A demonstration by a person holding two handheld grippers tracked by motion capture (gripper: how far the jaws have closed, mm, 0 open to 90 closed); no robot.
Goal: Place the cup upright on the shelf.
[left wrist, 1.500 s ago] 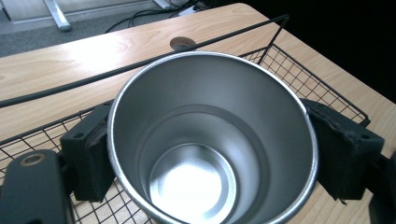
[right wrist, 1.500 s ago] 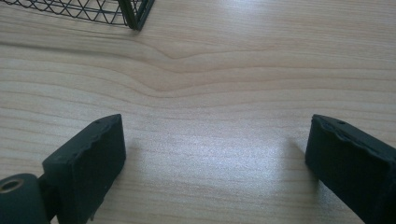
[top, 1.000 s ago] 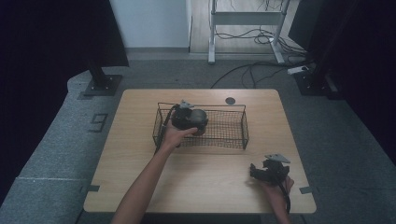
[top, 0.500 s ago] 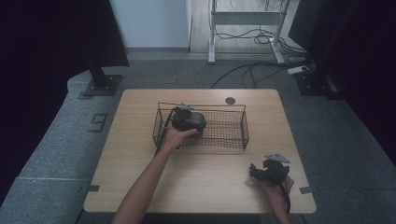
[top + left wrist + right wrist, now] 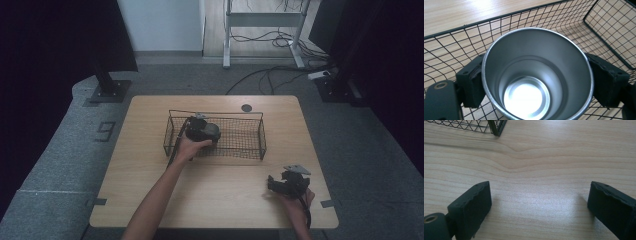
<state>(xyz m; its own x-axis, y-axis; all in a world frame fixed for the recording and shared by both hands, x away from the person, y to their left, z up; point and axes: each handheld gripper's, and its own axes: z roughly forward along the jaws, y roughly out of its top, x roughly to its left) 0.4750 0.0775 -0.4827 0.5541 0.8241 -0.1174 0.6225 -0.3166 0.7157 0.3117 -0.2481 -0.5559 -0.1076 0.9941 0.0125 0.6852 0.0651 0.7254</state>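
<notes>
A shiny steel cup (image 5: 536, 82) stands upright between the two black pads (image 5: 472, 82) of my left gripper (image 5: 202, 131), which is shut on its sides. Cup and gripper are inside a black wire basket (image 5: 261, 131), near its left end, low over the mesh floor. I look straight down into the cup, and it holds nothing. My right gripper (image 5: 274, 184) rests at the front right of the wooden table (image 5: 225, 200). Its jaws stand wide apart over bare wood (image 5: 539, 202) with nothing between them.
The basket sits across the middle of the table, its right part free of objects. One basket corner (image 5: 497, 130) lies beyond the right gripper. A dark round grommet (image 5: 246, 107) is set in the tabletop behind the basket. Grey carpet surrounds the table.
</notes>
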